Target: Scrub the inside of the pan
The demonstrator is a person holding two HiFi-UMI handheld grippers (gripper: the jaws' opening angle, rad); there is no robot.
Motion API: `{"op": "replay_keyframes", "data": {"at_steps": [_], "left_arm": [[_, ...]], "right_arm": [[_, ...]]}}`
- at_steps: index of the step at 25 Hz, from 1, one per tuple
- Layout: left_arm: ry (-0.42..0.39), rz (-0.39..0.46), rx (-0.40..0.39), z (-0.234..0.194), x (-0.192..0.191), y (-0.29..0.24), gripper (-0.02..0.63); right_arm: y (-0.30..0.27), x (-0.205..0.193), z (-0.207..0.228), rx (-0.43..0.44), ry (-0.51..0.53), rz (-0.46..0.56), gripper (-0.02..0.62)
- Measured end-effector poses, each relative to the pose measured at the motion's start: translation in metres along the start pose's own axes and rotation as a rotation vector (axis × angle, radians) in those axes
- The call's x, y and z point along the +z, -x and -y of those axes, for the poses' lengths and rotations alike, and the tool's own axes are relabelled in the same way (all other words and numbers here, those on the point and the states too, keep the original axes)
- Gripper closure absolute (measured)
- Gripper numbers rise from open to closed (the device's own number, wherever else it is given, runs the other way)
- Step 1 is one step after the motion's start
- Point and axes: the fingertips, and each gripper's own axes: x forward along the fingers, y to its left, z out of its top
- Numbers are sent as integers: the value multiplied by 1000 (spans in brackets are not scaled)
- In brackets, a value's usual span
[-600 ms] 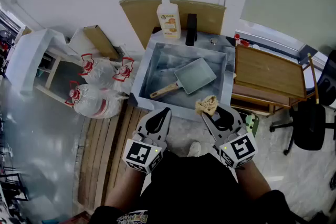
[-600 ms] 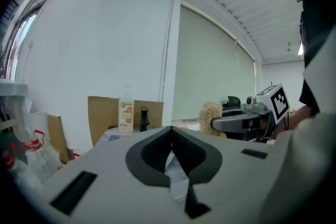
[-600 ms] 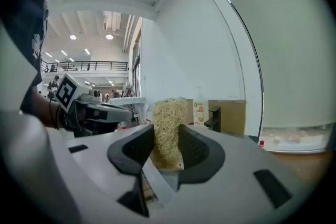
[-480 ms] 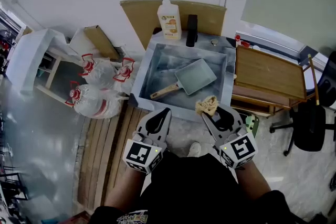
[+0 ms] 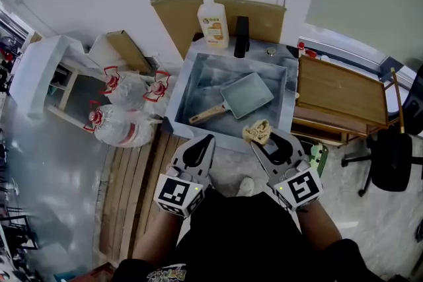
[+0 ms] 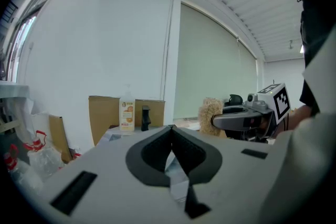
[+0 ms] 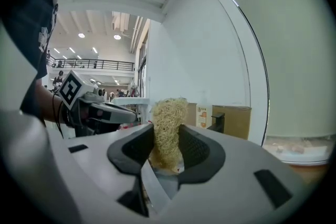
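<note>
The pan (image 5: 246,94) is lying open side up inside the steel sink (image 5: 198,79), and its wooden handle (image 5: 207,114) is pointing toward the near left corner. The right gripper (image 7: 167,131) is clamping a straw-coloured scrubber (image 5: 258,131) between its jaws — the pad is sticking out past the fingertips. It is hovering at the sink's near rim, apart from the pan. The left gripper (image 6: 171,128) is hanging beside it at the same rim, its jaws pressing together with nothing between them. Both are pointing roughly level toward the wall. A soap bottle (image 5: 213,23) and a black upright object (image 5: 242,36) are standing at the back of the sink. A wooden table (image 5: 340,92) is sitting just right of the sink, and tied plastic bags (image 5: 122,109) are lying on the floor to its left.
</note>
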Motion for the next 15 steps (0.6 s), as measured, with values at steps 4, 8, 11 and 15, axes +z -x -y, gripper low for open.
{"op": "replay_keyframes", "data": {"at_steps": [4,8,11,15], "left_arm": [[-5,-29,7,1,1,-4,598],[-24,-36,9,2,3,-7,598],[-32,-53,16,2,7,-10,598],[-69,-20,14,-2,16,-17,598]], "right_arm": [[-2,3,8,5,0,11,445],[-2,6,18,2,-3,18,445],[-3,9,24,2,-8,29,445],[-5,8,33,-9,-39,28,445]]}}
